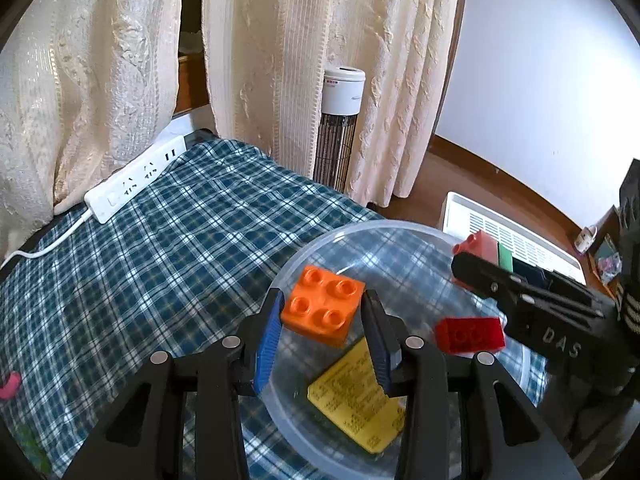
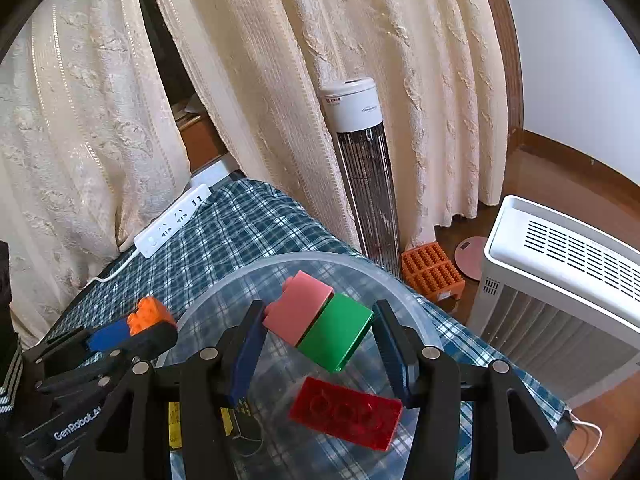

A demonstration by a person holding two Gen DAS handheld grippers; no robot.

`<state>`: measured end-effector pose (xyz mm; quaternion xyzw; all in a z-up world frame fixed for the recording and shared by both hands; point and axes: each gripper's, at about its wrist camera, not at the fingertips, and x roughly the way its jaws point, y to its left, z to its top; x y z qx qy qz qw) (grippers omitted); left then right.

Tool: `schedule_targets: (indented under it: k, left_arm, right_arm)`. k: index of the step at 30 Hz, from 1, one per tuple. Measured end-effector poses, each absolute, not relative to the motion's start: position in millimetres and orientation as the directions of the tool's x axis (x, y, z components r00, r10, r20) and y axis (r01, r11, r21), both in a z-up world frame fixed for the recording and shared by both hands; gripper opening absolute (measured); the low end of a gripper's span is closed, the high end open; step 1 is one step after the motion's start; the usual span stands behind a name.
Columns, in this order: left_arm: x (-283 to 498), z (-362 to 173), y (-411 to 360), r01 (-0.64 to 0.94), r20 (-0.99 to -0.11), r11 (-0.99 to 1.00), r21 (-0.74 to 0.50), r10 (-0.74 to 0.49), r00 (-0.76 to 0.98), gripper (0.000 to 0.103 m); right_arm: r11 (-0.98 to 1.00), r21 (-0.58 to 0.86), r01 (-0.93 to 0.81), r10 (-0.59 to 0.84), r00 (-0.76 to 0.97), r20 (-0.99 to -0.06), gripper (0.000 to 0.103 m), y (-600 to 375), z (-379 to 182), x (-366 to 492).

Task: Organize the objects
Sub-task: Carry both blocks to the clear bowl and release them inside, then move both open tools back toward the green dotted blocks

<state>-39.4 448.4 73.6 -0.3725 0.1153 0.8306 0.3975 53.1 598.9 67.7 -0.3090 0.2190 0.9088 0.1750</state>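
A clear plastic bowl point(image 1: 320, 240) point(image 2: 400, 292) stands on the blue plaid cloth point(image 1: 160, 260). Above it my left gripper point(image 1: 322, 300) point(image 2: 132, 328) is shut on a tilted orange four-stud brick point(image 1: 324, 308) point(image 2: 150, 312), with both pads at its corners. Beside it my right gripper point(image 2: 316, 312) point(image 1: 480, 268) is shut on a pink brick point(image 2: 300, 308) point(image 1: 478, 244) joined to a green brick point(image 2: 336, 332) point(image 1: 505, 258), also over the bowl. A translucent red brick point(image 2: 346, 416) point(image 1: 470, 336) and a yellow printed label point(image 1: 356, 404) lie in the bowl.
A white power strip point(image 1: 136, 178) point(image 2: 172, 226) lies at the cloth's far edge under cream curtains. Past the table edge stand a tower heater point(image 2: 364, 160) and a white air purifier point(image 2: 560, 280), with an orange ridged block point(image 2: 432, 272) on the floor. A small pink item point(image 1: 10, 386) lies far left.
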Motion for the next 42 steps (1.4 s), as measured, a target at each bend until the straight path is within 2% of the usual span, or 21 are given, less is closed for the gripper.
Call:
schedule_targets:
  k: [2,3,12,19,42]
  left_arm:
    - [-43,73,447,-0.741,-0.706,-0.660,-0.128,0.585,-0.399,0.065]
    - [-44,72,444,-0.739,-0.701,-0.660,-0.136,0.591,-0.399,0.066]
    - [-47,80,428,-0.728,-0.683,-0.676,-0.112,0.584,-0.437,0.066]
    - [-45,77,414,-0.708,-0.691,-0.704,-0.060,0.541,-0.479,0.066]
    - [-53,81,326,-0.546,-0.714,-0.837,-0.023,0.396,-0.577,0.066]
  right_arm:
    - [-0.842,0.293,-0.452,0.179,-0.747,-0.640,0.057,599,67,51]
    - [-0.841,0.296,-0.453,0.177,-0.747,-0.641,0.058,600,67,50]
    - [-0.844,0.302,-0.444,0.167,-0.752,-0.638,0.060,595,69,46]
    - [-0.850,0.304,-0.431,0.157,-0.756,-0.635,0.060,585,73,44]
    - [-0.930,0.243,-0.276,0.069,-0.781,-0.621,0.060,493,84,28]
